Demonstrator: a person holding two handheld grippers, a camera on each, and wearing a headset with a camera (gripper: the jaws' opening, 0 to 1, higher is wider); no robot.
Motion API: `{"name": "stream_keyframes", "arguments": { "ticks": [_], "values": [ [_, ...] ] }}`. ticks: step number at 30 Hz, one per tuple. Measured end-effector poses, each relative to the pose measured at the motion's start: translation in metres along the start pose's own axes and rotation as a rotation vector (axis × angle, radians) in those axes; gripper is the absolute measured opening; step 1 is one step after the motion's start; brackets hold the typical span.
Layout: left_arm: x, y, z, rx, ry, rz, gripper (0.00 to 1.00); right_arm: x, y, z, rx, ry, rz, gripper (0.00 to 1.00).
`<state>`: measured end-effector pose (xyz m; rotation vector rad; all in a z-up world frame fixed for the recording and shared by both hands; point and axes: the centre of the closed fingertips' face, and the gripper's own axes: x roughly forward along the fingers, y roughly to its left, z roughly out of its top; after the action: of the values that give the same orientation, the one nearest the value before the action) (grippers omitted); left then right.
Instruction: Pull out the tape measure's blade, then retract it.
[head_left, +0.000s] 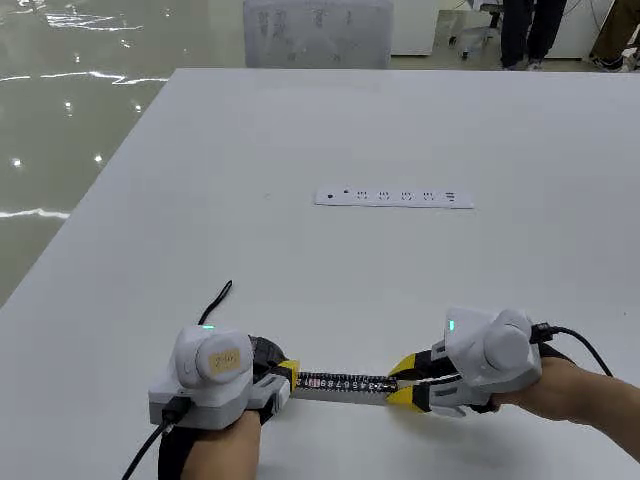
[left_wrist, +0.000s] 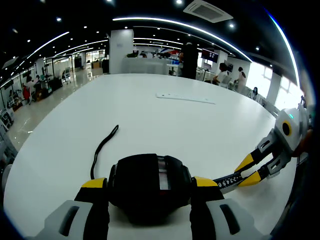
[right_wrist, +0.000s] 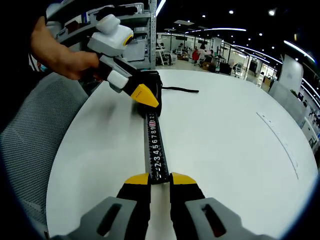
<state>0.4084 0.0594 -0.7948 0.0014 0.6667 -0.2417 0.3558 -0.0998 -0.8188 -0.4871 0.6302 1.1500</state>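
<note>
A black tape measure case (left_wrist: 150, 185) lies on the white table, and my left gripper (left_wrist: 150, 184) is shut on it from both sides. In the head view the case (head_left: 266, 356) shows just right of the left gripper (head_left: 272, 382). Its blade (head_left: 342, 384) is drawn out a short way to the right, numbers up. My right gripper (head_left: 403, 381) is shut on the blade's free end. In the right gripper view the blade (right_wrist: 155, 150) runs from the right gripper (right_wrist: 160, 179) to the case (right_wrist: 152, 82). A black wrist strap (left_wrist: 102, 144) trails from the case.
A white power strip (head_left: 393, 197) lies flat on the table (head_left: 300, 150) farther back. A chair back (head_left: 318, 33) stands beyond the far edge, and people stand at the back right. The table's left edge drops to a glossy floor.
</note>
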Motion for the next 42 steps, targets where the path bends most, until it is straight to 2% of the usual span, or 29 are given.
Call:
{"name": "stream_keyframes", "arguments": {
  "ticks": [17, 24, 26, 42],
  "values": [
    [0.002, 0.001, 0.001, -0.012, 0.004, -0.004, 0.62, 0.013, 0.0, 0.015, 0.004, -0.028, 0.004, 0.12],
    [0.002, 0.001, 0.001, -0.013, 0.005, -0.004, 0.62, 0.014, 0.0, 0.016, 0.004, -0.028, 0.004, 0.12],
    [0.002, 0.001, 0.001, -0.022, 0.007, -0.007, 0.62, 0.023, 0.001, 0.024, 0.002, -0.039, 0.007, 0.12],
    [0.002, 0.001, 0.001, -0.035, 0.009, -0.01, 0.63, 0.039, 0.003, 0.04, -0.011, -0.043, 0.013, 0.13]
  ]
}}
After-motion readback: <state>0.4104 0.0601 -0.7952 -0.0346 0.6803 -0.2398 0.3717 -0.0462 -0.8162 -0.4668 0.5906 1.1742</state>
